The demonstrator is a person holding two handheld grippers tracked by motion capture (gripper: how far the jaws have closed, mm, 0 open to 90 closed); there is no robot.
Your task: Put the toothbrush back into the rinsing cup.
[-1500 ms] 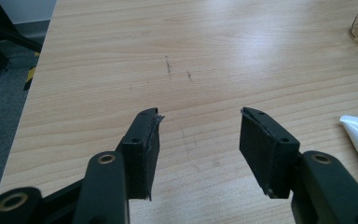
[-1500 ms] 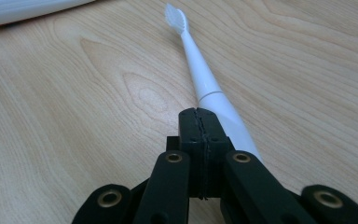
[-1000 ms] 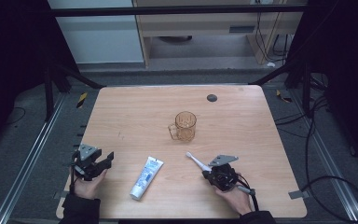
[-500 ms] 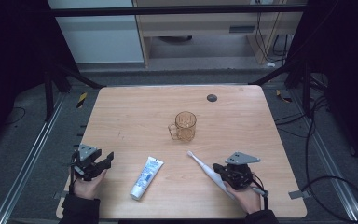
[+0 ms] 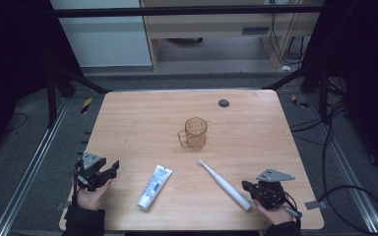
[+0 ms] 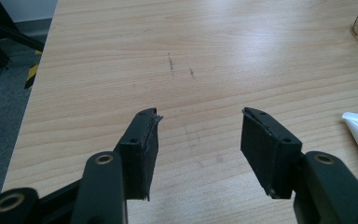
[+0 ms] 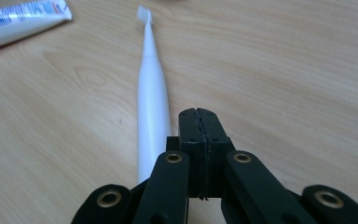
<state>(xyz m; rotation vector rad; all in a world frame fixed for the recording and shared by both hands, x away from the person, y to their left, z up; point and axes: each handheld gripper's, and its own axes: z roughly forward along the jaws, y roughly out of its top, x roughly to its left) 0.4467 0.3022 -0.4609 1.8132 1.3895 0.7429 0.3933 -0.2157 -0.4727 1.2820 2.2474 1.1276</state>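
White toothbrush [image 5: 224, 184] lies flat on the wooden table [image 5: 256, 128], head toward 11 o'clock, handle end just beside the right gripper [image 5: 250, 187] — jaws pressed together, nothing between them. Left gripper [image 5: 109, 170] sits at the table's 8 o'clock edge, jaws apart over bare wood. Toothpaste tube [image 5: 154, 187] lies between the two; glass mug [image 5: 195, 133] stands at centre.

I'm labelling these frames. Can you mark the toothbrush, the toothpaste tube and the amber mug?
toothbrush [image 5: 225, 184], high view, on the middle of its white handle.
toothpaste tube [image 5: 154, 187], high view, on the middle of its printed body.
amber mug [image 5: 196, 132], high view, on its see-through side wall.
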